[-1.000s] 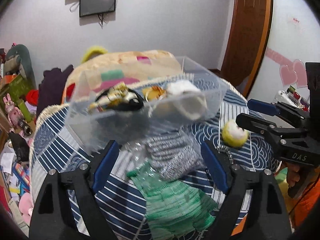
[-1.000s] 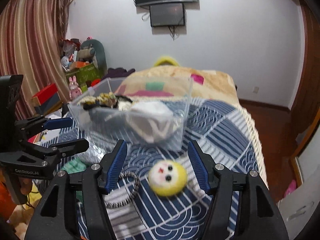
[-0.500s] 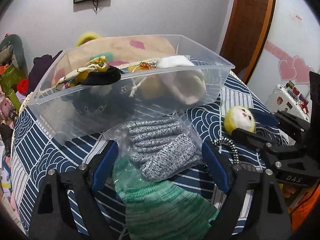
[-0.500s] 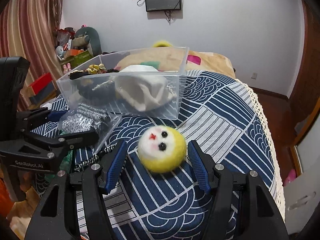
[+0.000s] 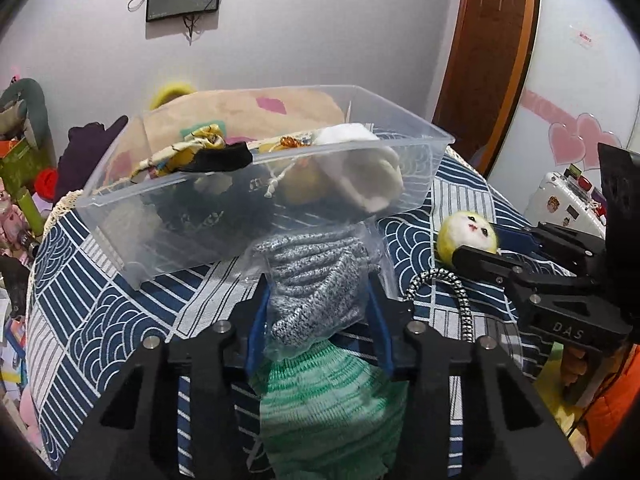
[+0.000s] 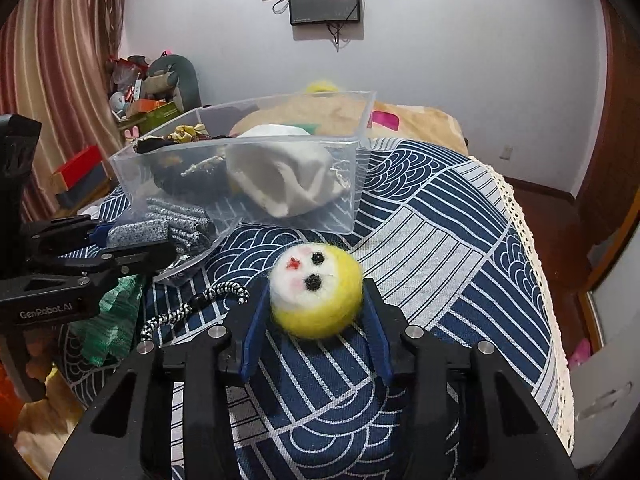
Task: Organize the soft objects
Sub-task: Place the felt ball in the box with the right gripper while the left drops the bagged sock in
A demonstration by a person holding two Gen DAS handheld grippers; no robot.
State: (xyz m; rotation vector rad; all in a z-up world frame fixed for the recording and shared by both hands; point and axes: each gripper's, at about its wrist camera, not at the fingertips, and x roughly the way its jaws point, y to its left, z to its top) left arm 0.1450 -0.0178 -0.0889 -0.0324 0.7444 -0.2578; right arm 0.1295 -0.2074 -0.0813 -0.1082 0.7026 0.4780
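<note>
Green knit fabric point(image 5: 320, 400) lies nearest under the left gripper point(image 5: 318, 312), whose jaws are pressed in against a clear bag of grey knit gloves point(image 5: 316, 280) resting on the blue patterned bedspread point(image 5: 100, 320). To its right, the right gripper point(image 6: 314, 312) has its jaws closed around a yellow felt ball with a white face point(image 6: 316, 290), which sits on the bedspread with a black-and-white braided cord point(image 6: 188, 308) trailing away to the left. Just beyond both held things stands a clear plastic bin point(image 5: 420, 184), its near wall touching the glove bag; inside it lie a white soft item point(image 6: 280, 180), a black piece point(image 5: 224, 158) and a yellow patterned cloth point(image 5: 196, 144). Behind the bin is a beige blanket point(image 6: 420, 120), then a white wall with a dark screen point(image 6: 324, 0).
</note>
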